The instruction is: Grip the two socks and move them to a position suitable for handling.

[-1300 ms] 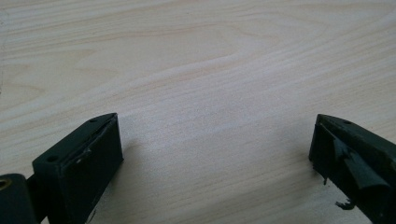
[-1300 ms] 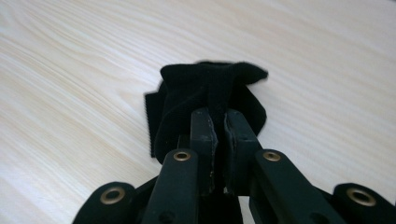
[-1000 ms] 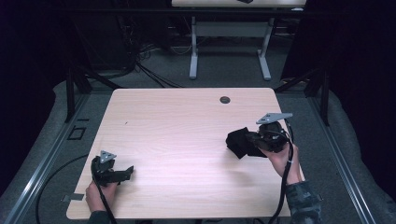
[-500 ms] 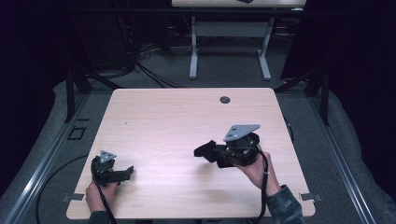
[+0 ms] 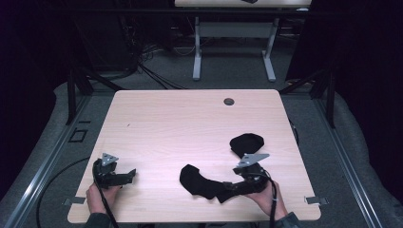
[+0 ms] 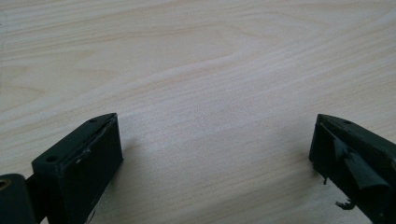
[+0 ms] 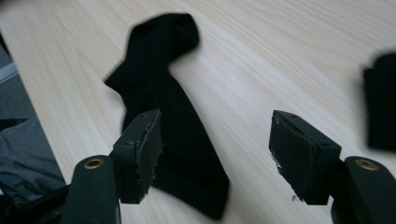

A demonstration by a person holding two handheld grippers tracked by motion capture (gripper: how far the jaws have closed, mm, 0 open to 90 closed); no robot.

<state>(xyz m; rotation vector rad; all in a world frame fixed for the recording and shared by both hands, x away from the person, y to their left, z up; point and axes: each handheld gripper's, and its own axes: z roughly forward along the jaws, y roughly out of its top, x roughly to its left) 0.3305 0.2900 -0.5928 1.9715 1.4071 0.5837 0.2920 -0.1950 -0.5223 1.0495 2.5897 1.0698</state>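
Observation:
A long black sock point(image 5: 202, 183) lies stretched out near the table's front edge. In the right gripper view the same sock point(image 7: 161, 93) runs away from the jaws, its near end under the left jaw. My right gripper point(image 5: 231, 185) point(image 7: 215, 135) is open at that end, holding nothing. A second black sock point(image 5: 246, 142) lies bunched up behind it, and this bunched sock point(image 7: 380, 107) also appears at the right edge of the right gripper view. My left gripper point(image 5: 129, 175) point(image 6: 212, 140) rests open at the front left over bare wood.
The wooden table point(image 5: 190, 123) has a round cable hole point(image 5: 229, 101) near its far edge. Another desk frame point(image 5: 233, 42) and cables stand on the floor beyond. Dark curtains close in both sides.
My right gripper carried one sock from the bundle at the right toward the front and left, then opened and let it go. The other sock stayed behind. The left gripper has not moved.

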